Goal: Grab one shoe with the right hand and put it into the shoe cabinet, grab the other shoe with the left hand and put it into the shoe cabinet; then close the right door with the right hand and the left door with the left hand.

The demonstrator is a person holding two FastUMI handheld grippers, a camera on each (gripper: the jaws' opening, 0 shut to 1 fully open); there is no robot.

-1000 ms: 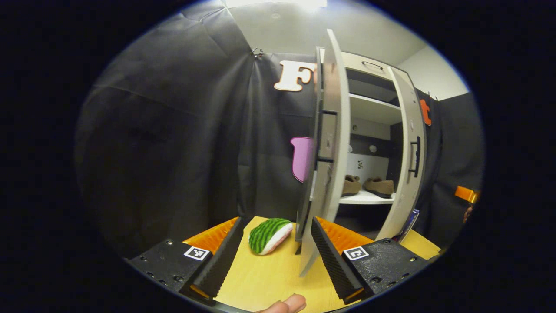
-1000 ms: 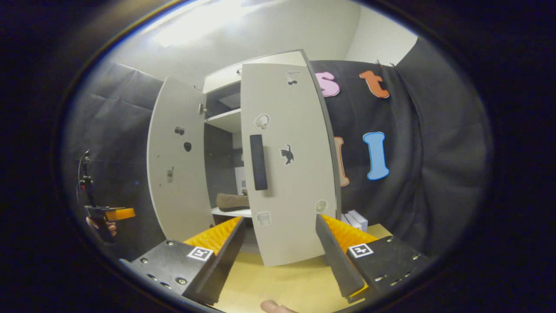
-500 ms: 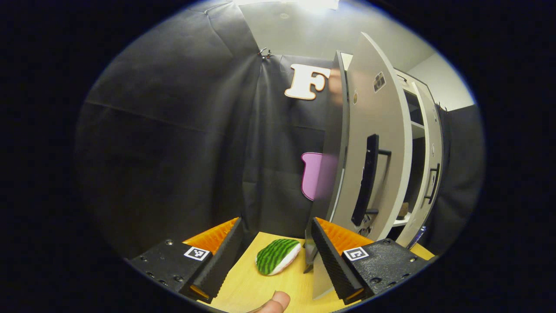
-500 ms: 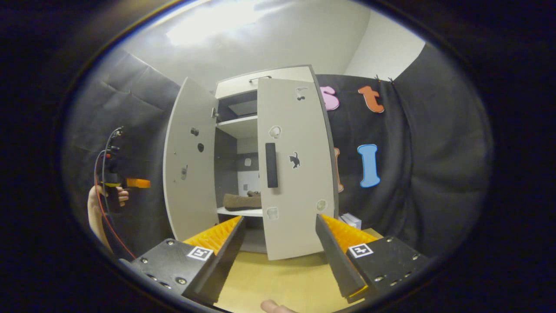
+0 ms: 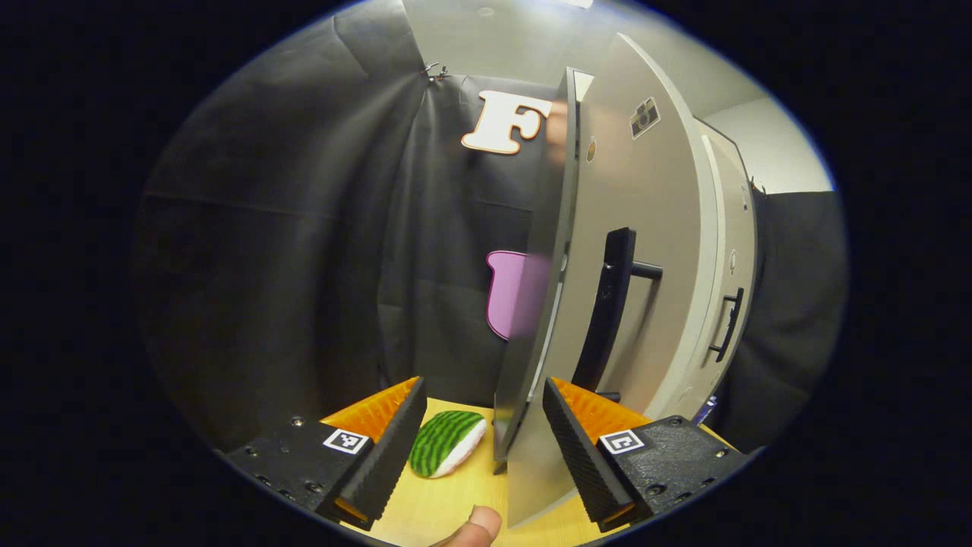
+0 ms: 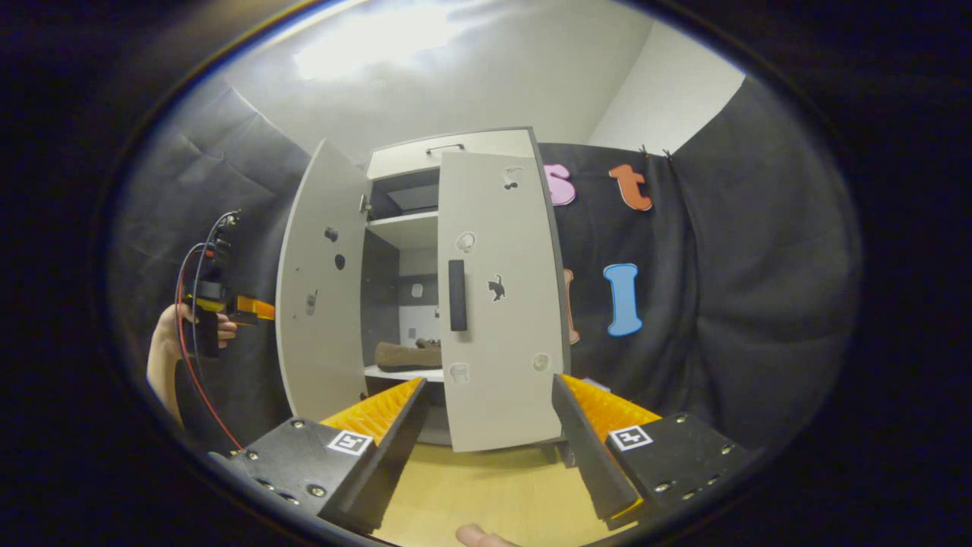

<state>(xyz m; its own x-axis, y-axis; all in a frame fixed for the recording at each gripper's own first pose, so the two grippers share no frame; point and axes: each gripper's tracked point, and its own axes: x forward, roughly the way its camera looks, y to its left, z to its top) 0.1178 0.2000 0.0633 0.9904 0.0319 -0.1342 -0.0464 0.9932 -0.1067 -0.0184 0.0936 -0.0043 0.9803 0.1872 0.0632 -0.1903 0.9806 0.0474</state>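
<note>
The pale shoe cabinet [image 6: 448,144] stands on the wooden table [image 6: 493,486]. Its right door [image 6: 501,319], with a black handle [image 6: 456,295], covers the right half. The left door [image 6: 315,304] stands partly open, and a brown shoe [image 6: 406,355] lies on the shelf in the gap. In the left gripper view the left door's edge [image 5: 531,304] and black handle [image 5: 607,311] loom close. My left gripper [image 5: 480,448] is open, with the door's lower edge between its fingers near the right one. A hand holds the left gripper [image 6: 228,308] outside that door. My right gripper [image 6: 486,448] is open and empty, in front of the right door.
A green striped watermelon-slice plush [image 5: 446,453] lies on the table by the left door's foot. Black cloth walls close the booth on both sides. A small pale box [image 6: 591,385] sits at the cabinet's right foot. A thumb tip [image 5: 474,524] shows at the bottom edge.
The left door has swung toward the cabinet, hiding the shoes from the left gripper view, with my left gripper following on its outer side. The right gripper has drawn back slightly from the right door.
</note>
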